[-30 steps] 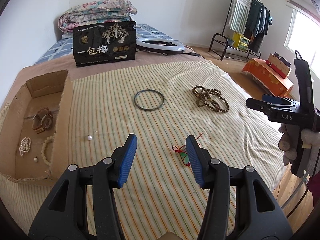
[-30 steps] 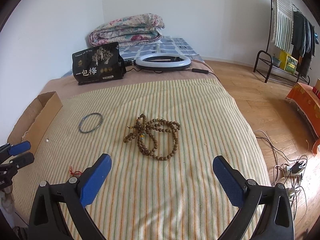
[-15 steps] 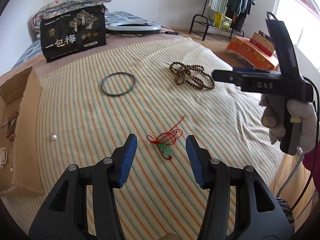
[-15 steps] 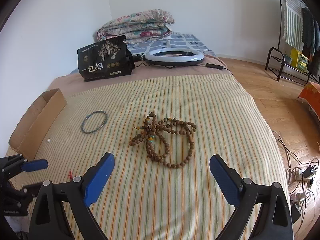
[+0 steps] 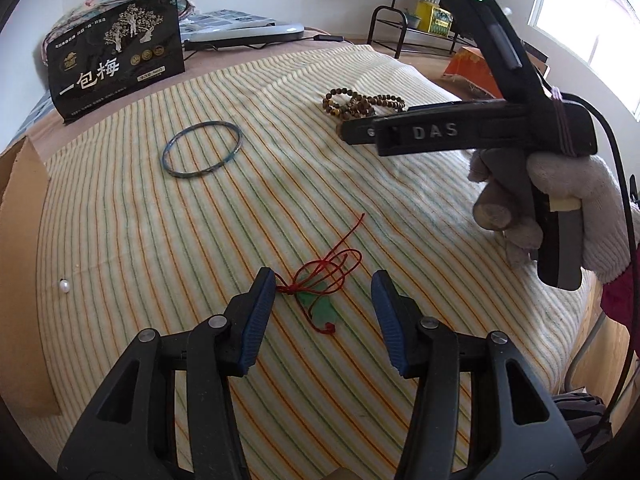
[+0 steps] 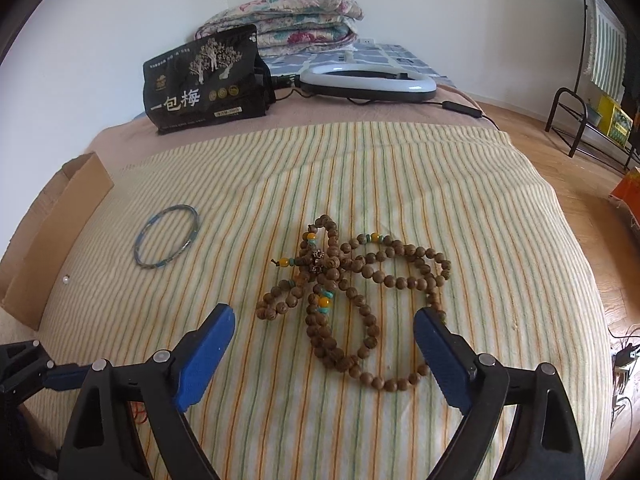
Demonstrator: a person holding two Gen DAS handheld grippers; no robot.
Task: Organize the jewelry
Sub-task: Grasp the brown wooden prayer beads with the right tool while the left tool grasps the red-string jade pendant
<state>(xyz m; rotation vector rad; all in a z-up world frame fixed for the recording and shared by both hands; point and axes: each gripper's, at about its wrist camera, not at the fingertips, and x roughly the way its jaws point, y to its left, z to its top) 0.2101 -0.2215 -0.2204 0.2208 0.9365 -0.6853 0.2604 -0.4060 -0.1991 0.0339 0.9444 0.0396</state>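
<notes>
Here the left gripper (image 5: 323,312) is closing, unclenched, around the red-corded pendant (image 5: 320,304) lying mid-bed; the right gripper (image 6: 324,350) is narrowing, ungripped, over the wooden beads (image 6: 352,280) nearer the bed's right edge (image 6: 576,248).

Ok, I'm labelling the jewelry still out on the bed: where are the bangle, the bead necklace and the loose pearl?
bangle (image 5: 237,145): left wrist view, right rim.
bead necklace (image 6: 369,317): right wrist view, near loop.
pearl (image 5: 64,286): left wrist view, its middle.

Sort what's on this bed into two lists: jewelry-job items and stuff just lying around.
Job:
green pendant on red cord
wooden bead necklace
blue bangle
loose pearl
cardboard box

Lying about:
black snack bag
ring light
folded quilt
</notes>
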